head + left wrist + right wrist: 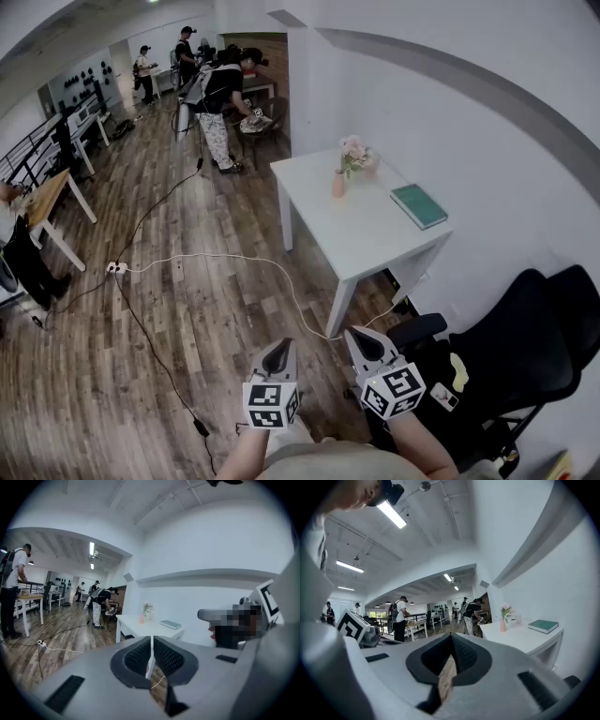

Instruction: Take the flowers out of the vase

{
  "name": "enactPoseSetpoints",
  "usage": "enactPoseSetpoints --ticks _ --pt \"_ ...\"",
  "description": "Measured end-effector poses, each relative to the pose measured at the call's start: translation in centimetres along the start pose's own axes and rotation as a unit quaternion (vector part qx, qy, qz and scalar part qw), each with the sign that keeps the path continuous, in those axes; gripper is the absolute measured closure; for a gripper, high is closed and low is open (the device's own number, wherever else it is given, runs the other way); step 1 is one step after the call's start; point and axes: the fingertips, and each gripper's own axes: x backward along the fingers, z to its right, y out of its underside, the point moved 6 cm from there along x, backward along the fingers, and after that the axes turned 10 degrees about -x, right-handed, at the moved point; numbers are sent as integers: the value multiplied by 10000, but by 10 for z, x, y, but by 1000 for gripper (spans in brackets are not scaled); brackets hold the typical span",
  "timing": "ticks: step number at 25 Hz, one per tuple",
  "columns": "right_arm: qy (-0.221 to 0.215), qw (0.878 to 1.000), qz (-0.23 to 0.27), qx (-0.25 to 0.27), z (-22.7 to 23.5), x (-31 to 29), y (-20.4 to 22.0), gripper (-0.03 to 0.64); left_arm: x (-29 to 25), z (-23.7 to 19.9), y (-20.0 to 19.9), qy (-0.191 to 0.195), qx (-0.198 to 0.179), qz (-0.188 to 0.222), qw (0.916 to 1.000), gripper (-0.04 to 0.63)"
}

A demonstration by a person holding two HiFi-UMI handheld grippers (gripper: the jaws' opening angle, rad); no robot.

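The left gripper point(278, 354) and the right gripper point(367, 347) are held side by side at the lower edge of the head view, over the wooden floor point(187, 319) and well apart from the worktop point(361, 239). Each gripper view shows its own jaws clenched, pad against pad, with nothing between them. Both grippers point roughly level toward the white worktop, which stands against the wall. The pink vase point(337, 184) stands upright near the far end of the worktop, with the flowers point(353, 150) in it; the blooms are pale pink on green stems and rise above the rim. A green book point(418, 205) lies flat on the worktop, to the right of the vase and closer to the wall, apart from it. A black chair point(511, 352) stands at the right, just beside the right gripper and below the near corner of the worktop. A white cable point(234, 258) runs across the floor from a power strip point(116, 268) toward the leg of the worktop. Several people point(220, 94) stand at other tables in the far part of the room.
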Motion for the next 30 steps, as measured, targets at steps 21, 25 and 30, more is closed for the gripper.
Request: enactPoseSetpoints --ticks 21,25,30 --pt "100 9998 178 40 26 139 12 617 49 136 -7 287 -47 221 9993 577" --pt "56 9998 194 70 33 139 7 615 45 140 -7 241 -37 191 9995 577" --pt "-22 9999 153 63 39 138 10 615 40 144 -7 211 -42 198 9996 577"
